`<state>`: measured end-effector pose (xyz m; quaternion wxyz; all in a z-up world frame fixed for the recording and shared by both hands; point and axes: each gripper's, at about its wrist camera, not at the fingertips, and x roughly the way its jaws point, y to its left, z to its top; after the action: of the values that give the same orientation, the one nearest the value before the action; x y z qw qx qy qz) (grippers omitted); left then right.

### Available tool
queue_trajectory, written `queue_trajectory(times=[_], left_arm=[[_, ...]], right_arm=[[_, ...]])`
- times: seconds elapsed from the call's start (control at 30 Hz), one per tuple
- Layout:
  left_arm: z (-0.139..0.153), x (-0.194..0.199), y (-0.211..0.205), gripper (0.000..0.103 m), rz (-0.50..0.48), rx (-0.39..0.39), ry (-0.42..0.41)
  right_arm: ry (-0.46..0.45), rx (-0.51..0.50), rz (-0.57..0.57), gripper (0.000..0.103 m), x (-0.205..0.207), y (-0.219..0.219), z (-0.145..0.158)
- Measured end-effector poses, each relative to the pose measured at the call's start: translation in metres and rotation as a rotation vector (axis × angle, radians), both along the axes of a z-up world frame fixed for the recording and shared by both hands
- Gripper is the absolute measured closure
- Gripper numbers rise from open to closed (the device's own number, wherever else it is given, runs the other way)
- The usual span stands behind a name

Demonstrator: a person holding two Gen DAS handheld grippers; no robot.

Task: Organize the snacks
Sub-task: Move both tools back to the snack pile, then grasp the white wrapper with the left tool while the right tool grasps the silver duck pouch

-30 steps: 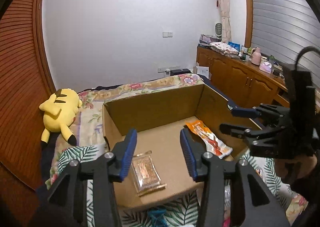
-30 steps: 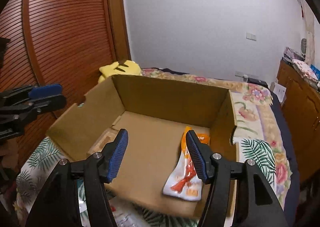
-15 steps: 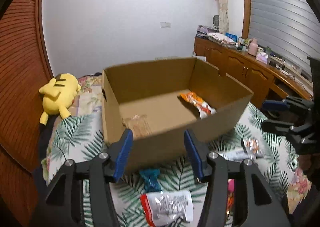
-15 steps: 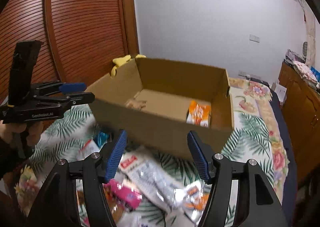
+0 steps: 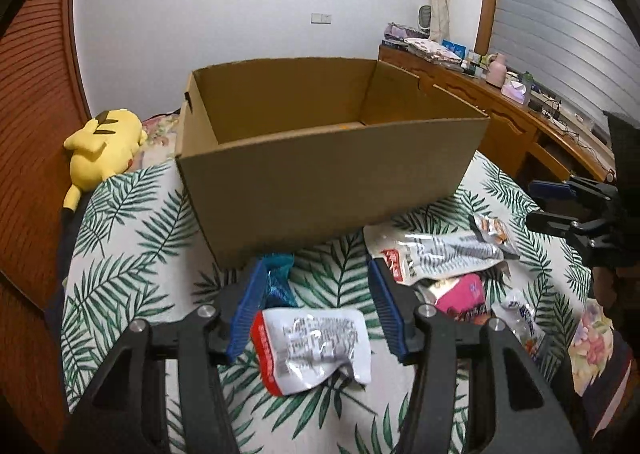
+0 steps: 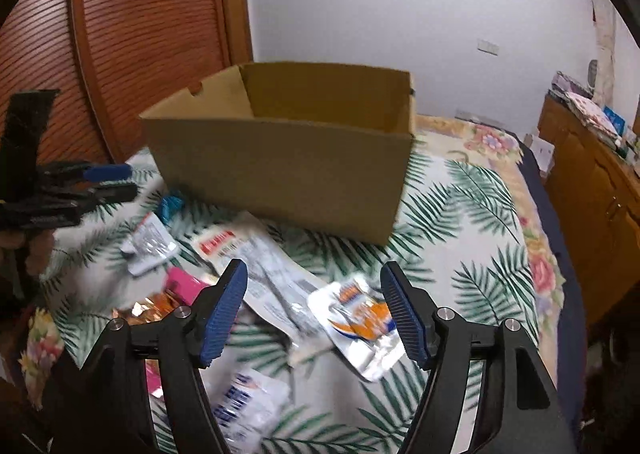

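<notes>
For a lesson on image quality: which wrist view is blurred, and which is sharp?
Right wrist view: motion blur smears the snack packets, though the right gripper stays crisp. Left wrist view: sharp, the cardboard box bowed by fisheye distortion.

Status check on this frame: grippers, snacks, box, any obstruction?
Left gripper open over silver-and-red packet. Right gripper open above orange-and-white pouch. Cardboard box upright behind the loose snacks. Nothing blocking.
</notes>
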<state>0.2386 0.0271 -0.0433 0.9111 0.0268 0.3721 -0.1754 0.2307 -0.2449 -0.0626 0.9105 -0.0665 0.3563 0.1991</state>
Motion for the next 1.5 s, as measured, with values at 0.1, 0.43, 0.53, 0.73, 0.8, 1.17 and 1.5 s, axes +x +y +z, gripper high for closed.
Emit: queue_trajectory(times=[0.1, 0.43, 0.53, 0.73, 0.8, 1.17, 1.5], left_arm=[[-0.008, -0.002, 0.003, 0.049, 0.005, 0.008, 0.017], [-0.039, -0.010, 0.006, 0.049, 0.007, 0.023, 0.075], [-0.044, -0.011, 0.004, 0.049, 0.006, 0.020, 0.084], [-0.046, -0.012, 0.003, 0.049, 0.008, 0.013, 0.089], [-0.046, -0.011, 0.003, 0.049, 0.012, 0.005, 0.093], [-0.045, -0.007, -0.001, 0.049, 0.009, 0.005, 0.107], [-0.047, 0.000, -0.002, 0.049, 0.003, 0.016, 0.130]], right_arm=[[0.022, -0.019, -0.007, 0.029, 0.003, -0.010, -0.013], [0.116, -0.075, -0.024, 0.029, 0.017, -0.029, -0.053], [0.139, -0.092, -0.006, 0.029, 0.022, -0.028, -0.057], [0.178, -0.070, 0.013, 0.029, 0.038, -0.028, -0.058], [0.191, -0.058, 0.015, 0.029, 0.044, -0.028, -0.058], [0.244, 0.045, -0.004, 0.035, 0.069, -0.037, -0.059], [0.219, -0.112, 0.048, 0.040, 0.050, -0.029, -0.064]])
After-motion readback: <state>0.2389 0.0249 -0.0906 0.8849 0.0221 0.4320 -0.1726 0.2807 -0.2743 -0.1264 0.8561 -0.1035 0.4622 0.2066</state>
